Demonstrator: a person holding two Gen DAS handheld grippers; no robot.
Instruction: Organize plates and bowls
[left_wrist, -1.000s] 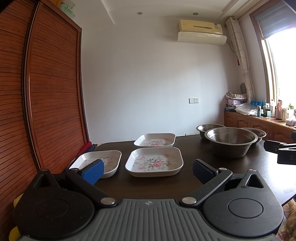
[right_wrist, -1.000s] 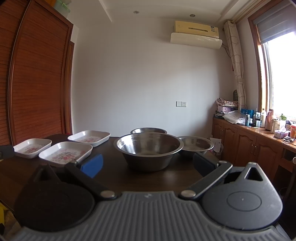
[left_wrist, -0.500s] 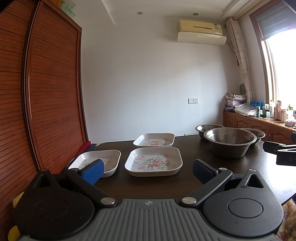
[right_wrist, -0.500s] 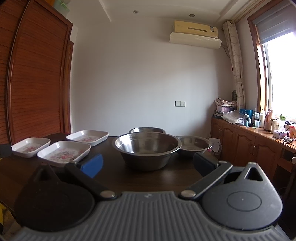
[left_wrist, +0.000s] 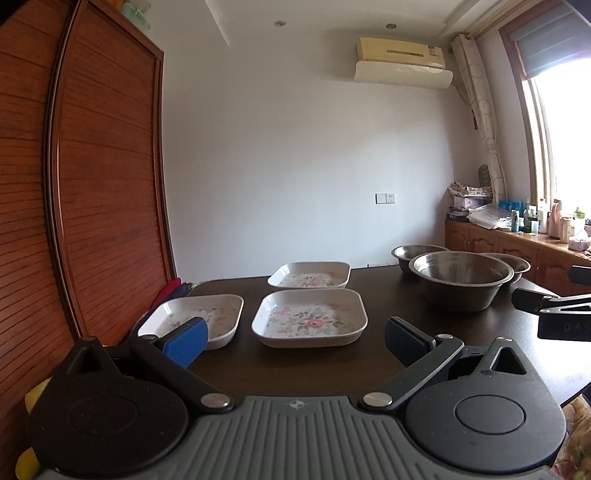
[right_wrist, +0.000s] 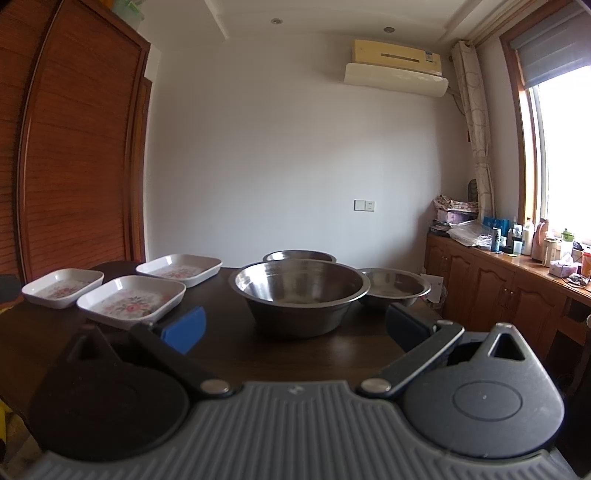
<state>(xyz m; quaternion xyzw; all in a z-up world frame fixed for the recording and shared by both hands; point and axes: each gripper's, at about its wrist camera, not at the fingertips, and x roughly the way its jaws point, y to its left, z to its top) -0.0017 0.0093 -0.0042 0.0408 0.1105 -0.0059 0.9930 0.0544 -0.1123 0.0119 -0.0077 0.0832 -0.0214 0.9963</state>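
Dark brown wooden tabletop (left_wrist: 388, 295) carries 6 containers, all empty. Biggest: large round stainless-steel bowl (right_wrist: 299, 291), upright, near the tabletop's right side, w/ 2 smaller round steel bowls just behind it: one toward the far edge (right_wrist: 299, 255), one at the right edge (right_wrist: 395, 288), partly hidden by the big one; can't tell if rims touch. Left half holds 3 white rounded-square dishes w/ pink floral print inside, nothing in them: near-centre dish (left_wrist: 310, 317), far dish (left_wrist: 310, 275) close to the far edge, left dish (left_wrist: 195, 315) at the left edge by the wood-slat cabinet door (left_wrist: 92, 203). Dishes sit flat, apart from each other, sides roughly parallel to the tabletop's near edge; no clear long axis. Left gripper (left_wrist: 295, 339) hovers at the near edge facing the near-centre dish, jaws wide, blue pads (left_wrist: 184, 341) gripping nothing. Right gripper (right_wrist: 295, 328) faces the large bowl, jaws also wide, nothing held; its tips show at the right in the left wrist view.
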